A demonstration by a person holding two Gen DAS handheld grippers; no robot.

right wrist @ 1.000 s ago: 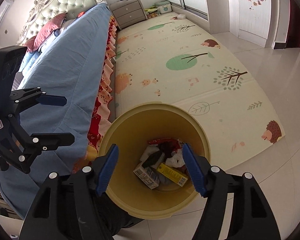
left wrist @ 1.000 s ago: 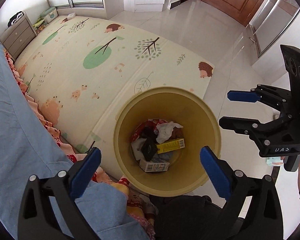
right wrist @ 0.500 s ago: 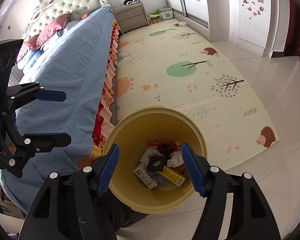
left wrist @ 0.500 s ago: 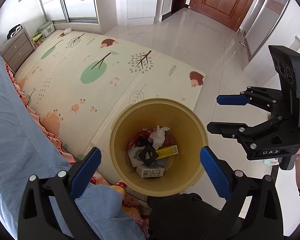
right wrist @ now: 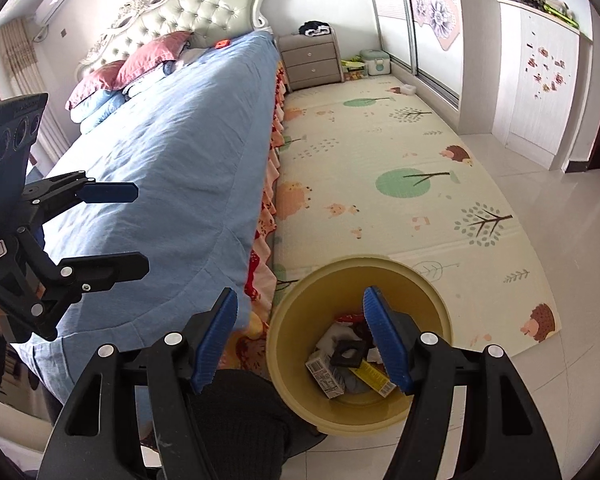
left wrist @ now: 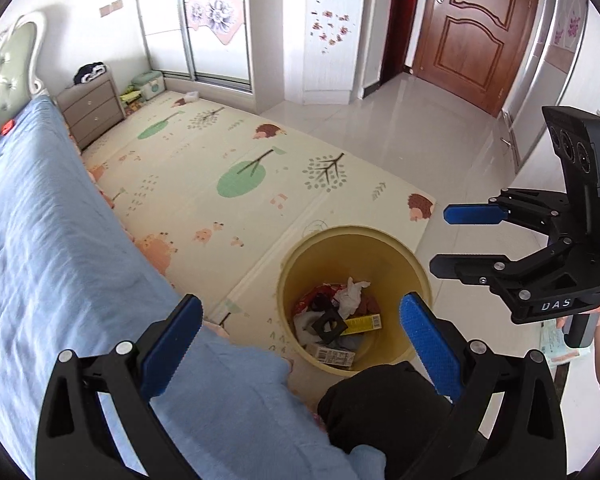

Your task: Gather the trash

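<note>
Both the left hand-held gripper (left wrist: 300,332) and the right hand-held gripper (right wrist: 298,340) are hanging released and empty above the yellow bin (left wrist: 414,268), so looking around the floor mat (left wrist: 204,184) for more trash is the smart thing.

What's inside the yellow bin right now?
The yellow bin holds a black square piece, yellow box, crumpled tissue, red wrapper and barcoded carton. Anything beneath is hidden.

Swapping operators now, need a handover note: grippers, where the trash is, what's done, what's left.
Left gripper: open, holding nothing.
Right gripper: open, holding nothing.
Yellow bin stands on the floor by the bed, at the play mat edge.
Done: the bin holds a crumpled tissue, a yellow box, a white carton and a black square piece.
Left: no loose trash shows on mat or bed; check elsewhere.
</note>
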